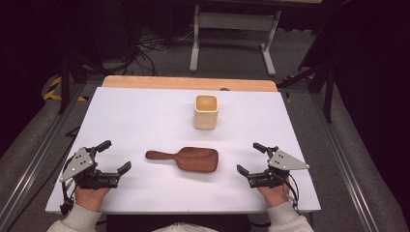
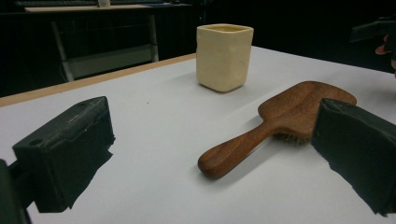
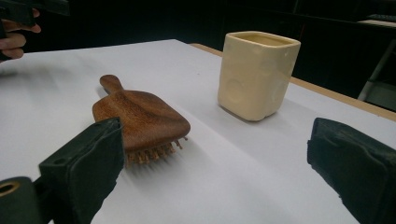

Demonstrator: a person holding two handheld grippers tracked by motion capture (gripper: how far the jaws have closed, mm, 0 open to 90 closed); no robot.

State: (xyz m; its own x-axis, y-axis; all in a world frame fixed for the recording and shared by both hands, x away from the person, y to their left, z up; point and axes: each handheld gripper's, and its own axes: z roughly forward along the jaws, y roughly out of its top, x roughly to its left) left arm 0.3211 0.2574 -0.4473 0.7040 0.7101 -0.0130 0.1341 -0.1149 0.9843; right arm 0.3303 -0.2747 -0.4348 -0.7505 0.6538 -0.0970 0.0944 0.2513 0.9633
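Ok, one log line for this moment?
left claw open, empty | right claw open, empty | hairbrush bristles down, between them | cup upright behind, untouched

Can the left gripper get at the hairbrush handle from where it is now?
Probably yes: the left gripper is open, and bare table lies between it and the hairbrush handle, which points its way.

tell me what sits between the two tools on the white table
The brown wooden paddle hairbrush lies bristles-down between the left tool and right tool, touching neither; the high view shows it, with bare table either side.
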